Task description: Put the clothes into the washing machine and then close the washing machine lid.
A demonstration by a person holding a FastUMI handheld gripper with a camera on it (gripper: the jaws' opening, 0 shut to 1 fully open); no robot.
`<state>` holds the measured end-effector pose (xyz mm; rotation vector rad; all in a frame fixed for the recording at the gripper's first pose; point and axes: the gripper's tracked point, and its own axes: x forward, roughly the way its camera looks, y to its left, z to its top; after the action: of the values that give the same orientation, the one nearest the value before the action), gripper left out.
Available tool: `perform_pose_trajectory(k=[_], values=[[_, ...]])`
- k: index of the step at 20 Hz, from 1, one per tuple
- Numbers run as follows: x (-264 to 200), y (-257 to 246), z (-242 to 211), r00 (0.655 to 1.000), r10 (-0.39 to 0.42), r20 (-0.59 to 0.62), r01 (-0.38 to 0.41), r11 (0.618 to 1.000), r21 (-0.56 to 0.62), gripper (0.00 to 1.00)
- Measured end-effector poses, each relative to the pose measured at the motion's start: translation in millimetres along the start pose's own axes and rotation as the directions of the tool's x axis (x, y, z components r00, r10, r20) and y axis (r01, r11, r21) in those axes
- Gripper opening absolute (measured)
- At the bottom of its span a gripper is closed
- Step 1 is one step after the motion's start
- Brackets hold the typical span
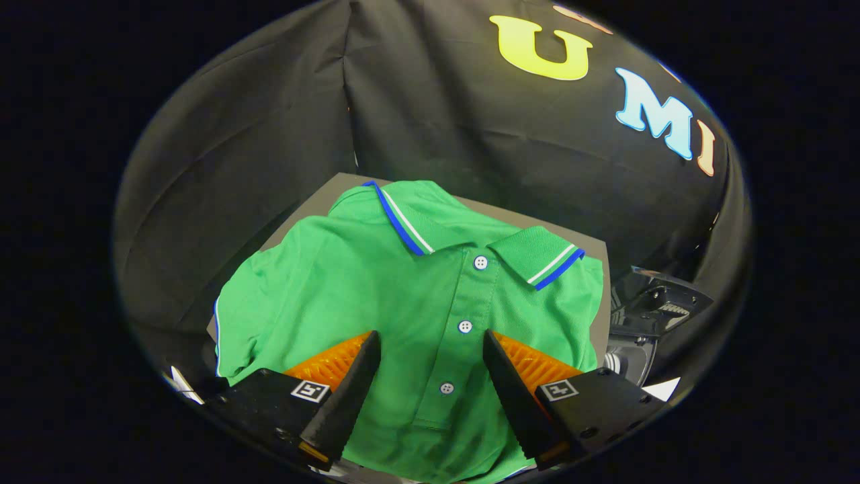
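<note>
— Shirt (403, 296): where do you have it?

— Your green polo lies spread face up on a grey board (598, 259), collar away from you, buttons running between your fingers.

— And your gripper (430, 343)?

— Spread wide, one finger on each side of the button strip, above the cloth; you can't tell if the tips touch it. Nothing is clamped.

— The washer (645, 316)?

— A dark machine part sits just right of the board.

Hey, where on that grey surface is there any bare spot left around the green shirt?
The green polo shirt covers most of the grey surface. Bare strips remain behind the collar, along the booth wall, and a narrow margin past the shirt's right shoulder. The open gripper straddles the button placket; that middle is crowded.
</note>
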<state>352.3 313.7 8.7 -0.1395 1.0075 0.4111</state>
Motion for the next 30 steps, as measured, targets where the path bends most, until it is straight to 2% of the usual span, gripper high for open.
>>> perform_pose_trajectory(k=[4, 9, 12, 14, 16, 21, 30], values=[[-2, 1, 1, 1.0, 0.012, 0.023, -0.011, 1.0, -0.027, 0.98], [-6, -3, 0, 0.998, 0.052, 0.047, -0.05, 0.997, -0.053, 0.9], [-4, 5, -3, 0.996, 0.081, 0.048, -0.08, 0.996, -0.029, 0.26], [-7, 5, 3, 0.993, 0.104, 0.061, -0.1, 0.993, -0.067, 0.26], [-6, 6, -4, 0.991, 0.115, 0.066, -0.113, 0.993, -0.023, 0.02], [-7, 7, -2, 0.988, 0.141, 0.06, -0.143, 0.989, 0.04, 0.02], [-34, 6, 13, 0.974, 0.143, 0.174, -0.153, 0.987, 0.046, 0.01]])
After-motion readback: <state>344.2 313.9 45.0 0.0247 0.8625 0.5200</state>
